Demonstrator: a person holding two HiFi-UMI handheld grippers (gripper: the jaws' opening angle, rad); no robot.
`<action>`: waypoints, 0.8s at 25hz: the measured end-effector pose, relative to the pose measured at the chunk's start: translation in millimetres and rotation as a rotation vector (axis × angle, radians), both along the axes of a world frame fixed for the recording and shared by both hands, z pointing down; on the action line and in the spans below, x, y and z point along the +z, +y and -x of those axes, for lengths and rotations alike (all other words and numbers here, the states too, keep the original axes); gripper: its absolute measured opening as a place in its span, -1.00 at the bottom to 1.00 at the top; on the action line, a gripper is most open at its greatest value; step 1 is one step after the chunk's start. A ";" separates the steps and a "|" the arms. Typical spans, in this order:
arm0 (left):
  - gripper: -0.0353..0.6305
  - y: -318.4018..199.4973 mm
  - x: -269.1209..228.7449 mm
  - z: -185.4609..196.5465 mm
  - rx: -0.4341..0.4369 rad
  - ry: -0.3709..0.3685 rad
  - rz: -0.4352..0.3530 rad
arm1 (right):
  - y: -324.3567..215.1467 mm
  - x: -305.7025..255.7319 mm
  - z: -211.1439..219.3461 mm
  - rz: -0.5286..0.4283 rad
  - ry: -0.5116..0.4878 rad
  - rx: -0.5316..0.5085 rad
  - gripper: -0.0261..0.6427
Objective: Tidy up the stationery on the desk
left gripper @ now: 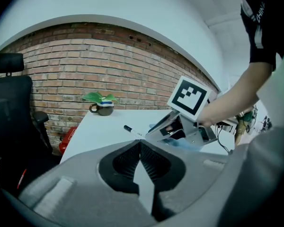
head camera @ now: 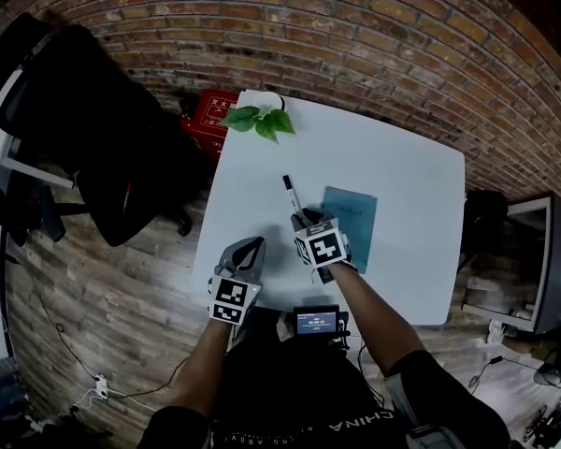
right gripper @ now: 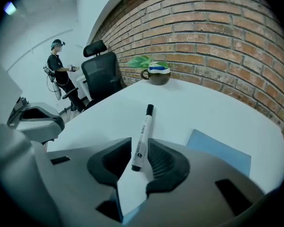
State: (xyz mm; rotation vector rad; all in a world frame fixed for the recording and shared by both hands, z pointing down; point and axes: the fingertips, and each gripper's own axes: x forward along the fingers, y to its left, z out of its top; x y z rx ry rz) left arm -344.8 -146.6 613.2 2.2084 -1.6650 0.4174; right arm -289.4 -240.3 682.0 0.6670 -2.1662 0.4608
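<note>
White marker (right gripper: 141,135) lies between right gripper's (right gripper: 138,150) parted jaws; head view hides this.

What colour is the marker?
White marker with black ends; clearest in the right gripper view.

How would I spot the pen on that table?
Below the brick wall stands a white table. Near its middle, beside a blue notebook, lies the marker: slim, white, black-capped, its near end between the right gripper's open jaws.

Brick wall (head camera: 355,26), wooden floor (head camera: 103,288), black chair (head camera: 93,129)
</note>
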 end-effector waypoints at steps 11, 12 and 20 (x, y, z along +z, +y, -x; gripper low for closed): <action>-0.86 -15.3 3.9 12.8 0.053 -0.010 0.015 | -10.9 15.8 5.0 0.003 0.064 0.047 -0.68; -0.86 -15.6 3.5 12.3 0.056 -0.010 0.015 | -10.8 16.3 4.4 0.008 0.059 0.051 -0.69; -0.86 -22.6 -3.7 -13.2 0.101 -0.013 0.002 | -11.0 -3.9 -17.9 -0.008 0.017 0.095 -0.69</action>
